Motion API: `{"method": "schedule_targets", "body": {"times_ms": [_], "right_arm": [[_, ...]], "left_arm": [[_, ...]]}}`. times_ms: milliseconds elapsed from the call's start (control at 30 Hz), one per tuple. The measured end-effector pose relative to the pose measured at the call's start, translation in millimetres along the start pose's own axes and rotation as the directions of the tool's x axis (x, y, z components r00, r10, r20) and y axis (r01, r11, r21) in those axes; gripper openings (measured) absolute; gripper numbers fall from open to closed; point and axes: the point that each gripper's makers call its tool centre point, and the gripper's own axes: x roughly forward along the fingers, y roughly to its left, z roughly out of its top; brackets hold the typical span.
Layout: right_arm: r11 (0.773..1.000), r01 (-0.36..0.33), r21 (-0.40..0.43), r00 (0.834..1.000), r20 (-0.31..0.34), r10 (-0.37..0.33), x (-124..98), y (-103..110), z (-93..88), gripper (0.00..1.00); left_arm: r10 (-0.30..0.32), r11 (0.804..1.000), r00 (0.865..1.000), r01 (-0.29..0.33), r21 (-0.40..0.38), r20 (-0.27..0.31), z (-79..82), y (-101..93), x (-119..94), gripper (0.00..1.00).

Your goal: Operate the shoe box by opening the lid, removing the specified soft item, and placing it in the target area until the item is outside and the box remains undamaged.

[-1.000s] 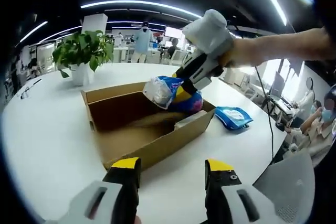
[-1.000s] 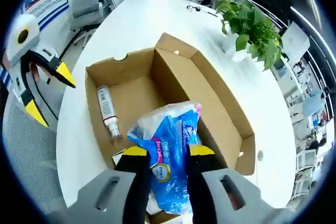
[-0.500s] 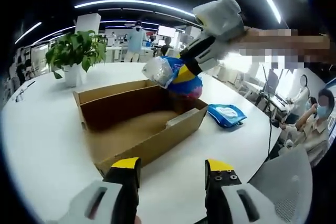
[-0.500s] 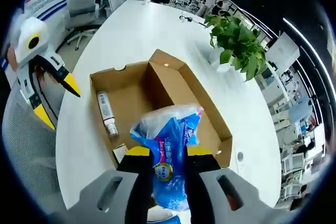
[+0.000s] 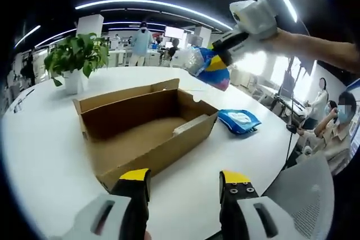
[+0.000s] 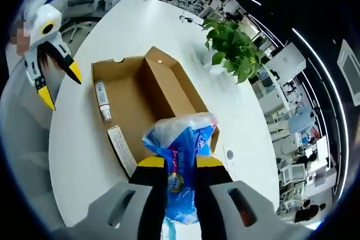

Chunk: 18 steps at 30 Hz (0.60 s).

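With lid off on white bench (image 5: pixel 39 155), open shoe box (image 5: pixel 140 122) empty-side up. Right gripper (image 6: pixel 175 164) fingers clamped on blue soft pack (image 6: pixel 181 155), aloft past box rim. Left gripper (image 5: pixel 184 178) fingers apart, idle. Carry clear of walls, lower beside other blue pack (image 5: pixel 239 121).

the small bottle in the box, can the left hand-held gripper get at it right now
Probably yes. The left hand-held gripper is open and empty beside the open box, and the bottle lies uncovered on the floor at that near end.
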Motion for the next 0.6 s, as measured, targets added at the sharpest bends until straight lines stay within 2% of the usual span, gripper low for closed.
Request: {"method": "schedule_targets", "body": {"times_ms": [133,300,467,600], "right_arm": [[1.000,0.023,0.001,1.000,-0.015,-0.023,-8.5,-2.5,-17.9,0.11],[0.998,0.068,0.013,0.996,-0.053,-0.067,-29.6,-11.2,-50.6,0.09],[0.994,0.101,0.052,0.989,-0.115,-0.094,-51.1,-12.4,-98.6,0.08],[0.991,0.109,0.079,0.979,-0.180,-0.094,-66.0,-5.8,-146.5,0.08]], "left_arm": [[0.004,1.000,1.000,-0.004,-0.003,-0.002,-0.2,0.3,-0.3,0.50],[0.008,1.000,1.000,-0.008,-0.002,-0.008,-0.7,0.7,0.7,0.49],[0.007,1.000,1.000,-0.007,0.003,-0.017,-2.0,-0.5,1.2,0.49],[0.012,1.000,1.000,-0.012,0.005,-0.022,-2.8,0.0,1.0,0.49]]}}
